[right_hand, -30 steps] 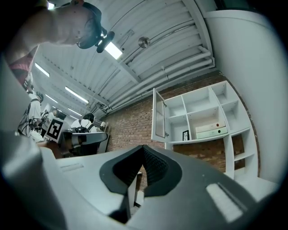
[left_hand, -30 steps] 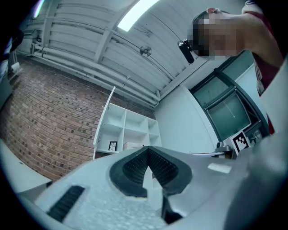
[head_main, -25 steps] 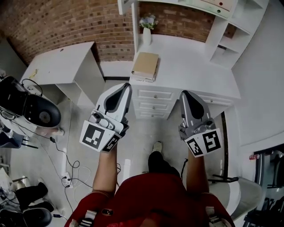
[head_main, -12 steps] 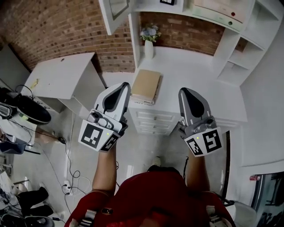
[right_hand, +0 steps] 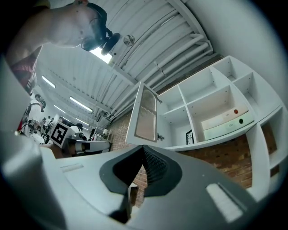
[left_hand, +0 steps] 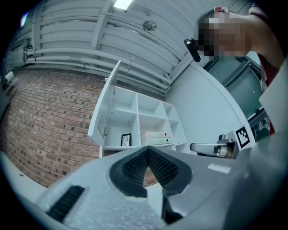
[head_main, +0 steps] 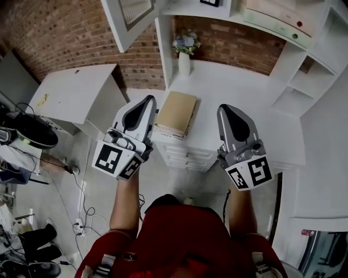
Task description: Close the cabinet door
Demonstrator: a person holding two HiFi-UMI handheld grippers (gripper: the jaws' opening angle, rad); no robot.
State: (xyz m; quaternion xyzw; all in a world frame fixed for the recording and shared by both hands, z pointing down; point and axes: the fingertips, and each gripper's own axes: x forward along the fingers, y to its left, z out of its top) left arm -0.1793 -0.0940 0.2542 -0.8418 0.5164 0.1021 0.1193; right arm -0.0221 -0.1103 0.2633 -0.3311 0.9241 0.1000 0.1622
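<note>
The white wall cabinet's door (head_main: pixel 130 16) stands swung open at the top of the head view, left of the open shelves (head_main: pixel 272 21). In the left gripper view the door (left_hand: pixel 105 108) juts out from the shelf unit, edge-on. The right gripper view shows its panelled face (right_hand: pixel 145 117). My left gripper (head_main: pixel 145 103) is shut and empty, held over the desk's front edge well below the door. My right gripper (head_main: pixel 224 109) is beside it, also shut with nothing in it. Both point up toward the cabinet.
A white desk (head_main: pixel 244 98) with drawers stands under the cabinet, bearing a brown book (head_main: pixel 175 113) and a vase of flowers (head_main: pixel 185 54). A lower white table (head_main: pixel 76 92) is at the left by the brick wall. Cables and equipment (head_main: pixel 32 133) lie on the floor at left.
Both grippers have moved forward, from over the floor to over the desk's front edge. The desk has come closer and the open door now shows at the top.
</note>
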